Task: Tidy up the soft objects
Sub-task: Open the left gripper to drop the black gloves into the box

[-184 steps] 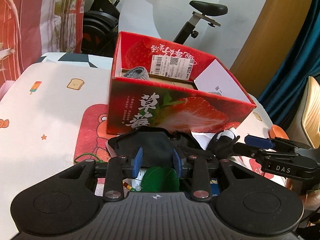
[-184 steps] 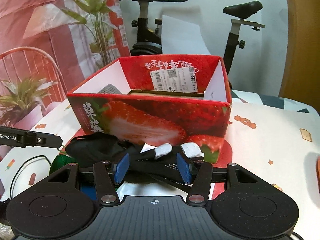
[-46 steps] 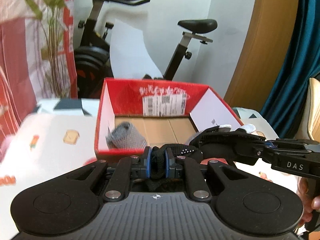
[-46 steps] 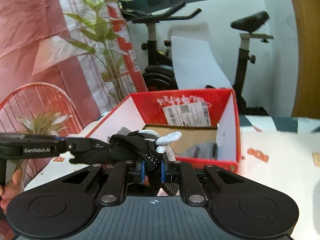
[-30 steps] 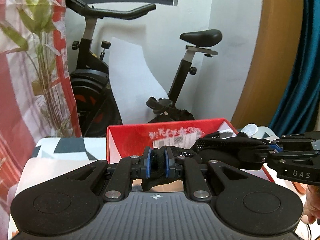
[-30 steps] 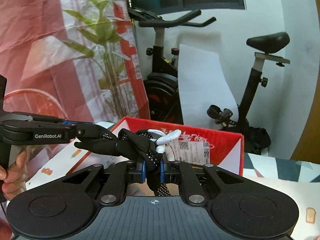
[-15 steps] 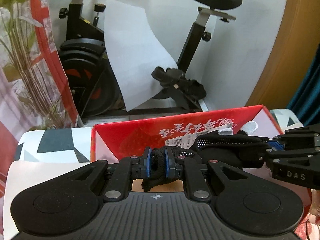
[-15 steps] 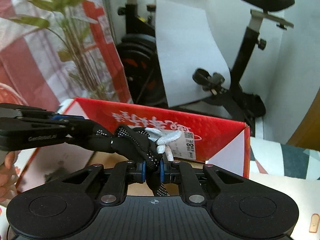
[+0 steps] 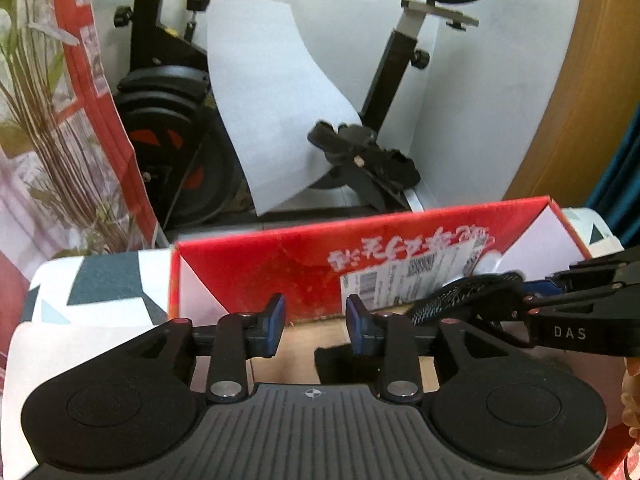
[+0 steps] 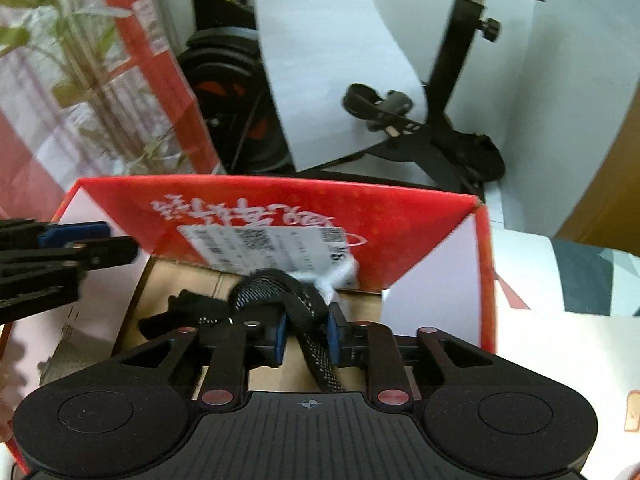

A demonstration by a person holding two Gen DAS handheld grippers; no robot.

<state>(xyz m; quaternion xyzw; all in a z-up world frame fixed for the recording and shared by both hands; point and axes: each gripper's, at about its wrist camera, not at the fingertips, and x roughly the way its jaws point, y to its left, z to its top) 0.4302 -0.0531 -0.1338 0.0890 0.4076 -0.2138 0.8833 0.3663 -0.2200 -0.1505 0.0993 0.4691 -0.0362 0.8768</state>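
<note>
A black glove (image 10: 280,284) with white fingertips hangs inside the open red strawberry box (image 10: 256,200), over its cardboard floor. My right gripper (image 10: 306,336) has the glove's dotted band between its blue pads; the jaws are opening while the pads still touch the band. In the left wrist view the same glove (image 9: 452,300) juts from the right gripper (image 9: 532,296) at the right edge. My left gripper (image 9: 316,324) is opening with nothing between its pads, and the glove's loose black end lies just below it. The left gripper (image 10: 100,246) reaches in from the left over the box.
A grey knitted item (image 10: 60,360) lies in the box's near left corner. Behind the box (image 9: 256,272) stand an exercise bike (image 9: 400,80), a curled white sheet (image 9: 272,112) and a plant (image 9: 48,120). A patterned cloth (image 10: 560,340) covers the table beside the box.
Both grippers have dropped down and forward over the box. The left gripper has let go of the glove and its jaws have parted. The right jaws have widened around the band.
</note>
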